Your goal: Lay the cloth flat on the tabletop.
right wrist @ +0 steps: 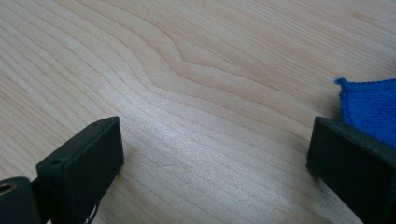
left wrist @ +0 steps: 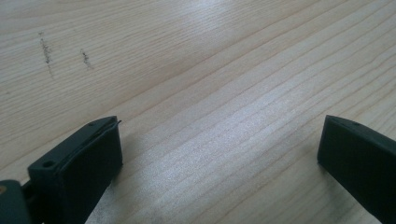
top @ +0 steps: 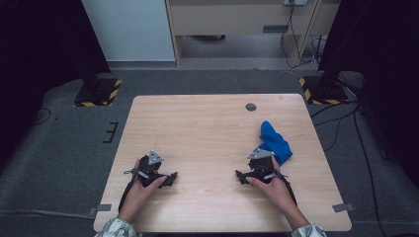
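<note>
The blue cloth (right wrist: 371,107) is cut off by the right edge in the right gripper view, its near part hidden behind one jaw.

Bare bench (top: 207,133) is seen between both tongs; only the blue cloth (top: 274,143) lies far right.

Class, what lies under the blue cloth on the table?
The blue cloth lies crumpled on the bare wooden table; whatever its folds cover cannot be seen.
</note>
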Tool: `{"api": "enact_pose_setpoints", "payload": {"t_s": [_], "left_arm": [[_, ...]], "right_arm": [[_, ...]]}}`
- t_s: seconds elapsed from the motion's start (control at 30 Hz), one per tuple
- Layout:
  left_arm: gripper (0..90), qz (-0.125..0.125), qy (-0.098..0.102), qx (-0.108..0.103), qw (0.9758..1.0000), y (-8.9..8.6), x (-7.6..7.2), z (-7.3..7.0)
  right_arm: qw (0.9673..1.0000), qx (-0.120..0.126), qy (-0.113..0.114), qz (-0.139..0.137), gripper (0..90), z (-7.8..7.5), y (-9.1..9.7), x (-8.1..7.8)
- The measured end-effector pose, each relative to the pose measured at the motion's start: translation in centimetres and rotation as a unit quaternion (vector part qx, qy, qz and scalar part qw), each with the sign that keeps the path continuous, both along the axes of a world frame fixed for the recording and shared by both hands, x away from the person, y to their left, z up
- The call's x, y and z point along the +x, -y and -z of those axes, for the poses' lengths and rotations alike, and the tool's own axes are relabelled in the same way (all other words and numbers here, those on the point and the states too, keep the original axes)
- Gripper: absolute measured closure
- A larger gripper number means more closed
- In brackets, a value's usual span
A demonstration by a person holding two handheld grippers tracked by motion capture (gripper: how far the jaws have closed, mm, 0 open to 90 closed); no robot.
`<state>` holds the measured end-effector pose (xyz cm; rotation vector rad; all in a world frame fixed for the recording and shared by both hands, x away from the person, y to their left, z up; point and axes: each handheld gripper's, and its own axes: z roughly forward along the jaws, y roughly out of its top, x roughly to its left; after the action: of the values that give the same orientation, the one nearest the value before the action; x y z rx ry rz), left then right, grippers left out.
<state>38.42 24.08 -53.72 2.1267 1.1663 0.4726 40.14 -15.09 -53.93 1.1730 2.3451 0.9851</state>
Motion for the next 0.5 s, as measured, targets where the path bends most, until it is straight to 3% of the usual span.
{"api": "enact_pose_setpoints", "payload": {"t_s": [0.5], "left_arm": [[0.0, 0.001, 0.0, 0.0, 1.0, -0.01, 0.02, -0.01]], "right_arm": [[1.0, 0.0, -0.002, -0.004, 4.5, -0.04, 0.08, -0.26]]}}
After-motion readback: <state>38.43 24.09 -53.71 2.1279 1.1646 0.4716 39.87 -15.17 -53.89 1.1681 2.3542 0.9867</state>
